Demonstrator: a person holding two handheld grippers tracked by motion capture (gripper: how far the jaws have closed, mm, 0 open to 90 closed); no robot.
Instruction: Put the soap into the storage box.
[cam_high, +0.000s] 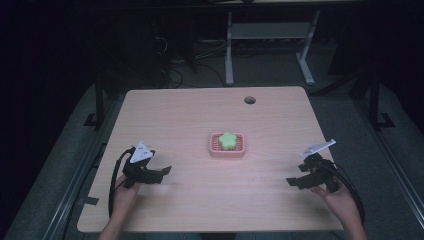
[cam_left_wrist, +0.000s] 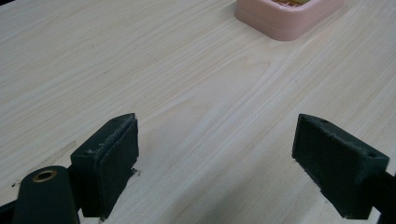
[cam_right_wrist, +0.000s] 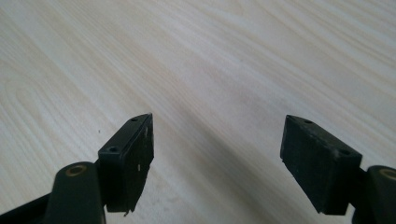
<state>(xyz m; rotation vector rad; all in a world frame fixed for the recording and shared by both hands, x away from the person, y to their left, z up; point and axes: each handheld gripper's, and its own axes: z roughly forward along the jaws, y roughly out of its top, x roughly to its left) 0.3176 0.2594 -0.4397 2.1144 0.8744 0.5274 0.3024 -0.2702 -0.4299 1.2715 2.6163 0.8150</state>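
- A green soap (cam_high: 228, 140) sits in a pink tray (cam_high: 215, 150) at mid-table (cam_high: 190, 115).
- Left gripper (cam_high: 162, 172), jaws spread and empty, lies well short of the tray.
- Right gripper (cam_high: 295, 182), jaws likewise spread, rests well apart.

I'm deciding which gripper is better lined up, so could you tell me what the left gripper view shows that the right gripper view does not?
The left gripper view alone shows a corner of the pink tray at its top edge, ahead of the open left gripper. The right gripper view alone shows the right gripper, also open. Both share the pale wooden table, with nothing between either gripper's jaws.
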